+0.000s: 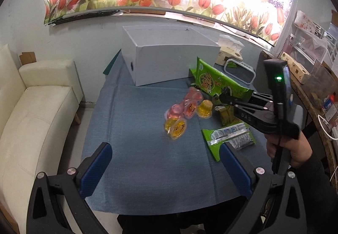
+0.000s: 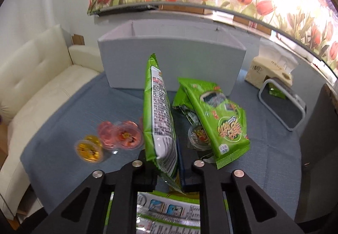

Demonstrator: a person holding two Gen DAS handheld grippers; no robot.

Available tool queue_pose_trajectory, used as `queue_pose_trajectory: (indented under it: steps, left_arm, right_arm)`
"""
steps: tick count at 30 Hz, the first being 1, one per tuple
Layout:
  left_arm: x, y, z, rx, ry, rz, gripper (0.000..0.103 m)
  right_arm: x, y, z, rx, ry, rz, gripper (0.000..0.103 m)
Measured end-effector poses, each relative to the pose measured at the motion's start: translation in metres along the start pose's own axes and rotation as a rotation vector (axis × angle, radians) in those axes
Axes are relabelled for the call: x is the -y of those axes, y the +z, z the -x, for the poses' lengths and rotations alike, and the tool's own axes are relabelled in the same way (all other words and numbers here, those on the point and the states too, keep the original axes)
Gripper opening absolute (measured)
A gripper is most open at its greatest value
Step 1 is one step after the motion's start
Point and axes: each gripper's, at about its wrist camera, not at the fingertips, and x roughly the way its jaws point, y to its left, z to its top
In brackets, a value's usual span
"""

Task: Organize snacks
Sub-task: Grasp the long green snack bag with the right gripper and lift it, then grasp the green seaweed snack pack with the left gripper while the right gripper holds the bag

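The right gripper (image 2: 169, 162) is clenched on a tall green foil snack packet (image 2: 159, 115), pinching its lower end so the packet stands on edge in the centre of the right wrist view, printed back turned left. In the left wrist view this packet (image 1: 219, 83) sits right of centre, held above the blue cloth-covered table (image 1: 147, 170) by the right gripper (image 1: 227, 99).

The left gripper (image 1: 166, 167) hangs released at the bottom of its view, blue pads wide apart over bare cloth.

A white open-topped cardboard box (image 2: 173, 60) stands at the upper middle of the table. Just right of the held packet, a second green snack packet (image 2: 219, 126) leans over a dark-lidded jelly cup (image 2: 198, 139). To the left lie pink jelly cups (image 2: 120, 134) and a yellow jelly cup (image 2: 89, 150), close together. Another green-and-silver packet (image 1: 228, 139) lies flat near the left gripper's right finger. A cream leather sofa (image 1: 31, 117) fills the left edge.
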Motion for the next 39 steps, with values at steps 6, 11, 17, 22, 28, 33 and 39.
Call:
queue_pose_trajectory:
  steps: [6, 11, 17, 22, 28, 33, 39]
  left_arm:
    - [0.018, 0.021, -0.016, 0.005, -0.047, -0.035, 0.103]
    - [0.06, 0.05, -0.055, -0.034, -0.095, -0.033, 0.103]
    - [0.126, 0.093, -0.125, -0.065, -0.005, 0.029, 0.103]
    - [0.172, 0.114, -0.198, -0.131, 0.228, 0.053, 0.103]
    - [0.186, 0.123, -0.255, -0.19, 0.315, 0.115, 0.103]
    - [0.187, 0.131, -0.273, -0.206, 0.35, 0.183, 0.103]
    - [0.186, 0.133, -0.288, -0.218, 0.361, 0.216, 0.086]
  right_arm:
    - [0.006, -0.016, 0.058, 0.062, -0.05, -0.051, 0.016]
    - [0.023, -0.041, 0.104, 0.082, -0.162, -0.115, 0.016]
    - [0.049, -0.08, 0.138, 0.053, -0.234, -0.214, 0.016]
    - [0.067, -0.103, 0.156, 0.047, -0.239, -0.266, 0.016]
    - [0.084, -0.117, 0.17, 0.062, -0.235, -0.308, 0.016]
    - [0.088, -0.122, 0.171, 0.07, -0.212, -0.317, 0.016]
    - [0.097, -0.126, 0.17, 0.081, -0.197, -0.327, 0.016]
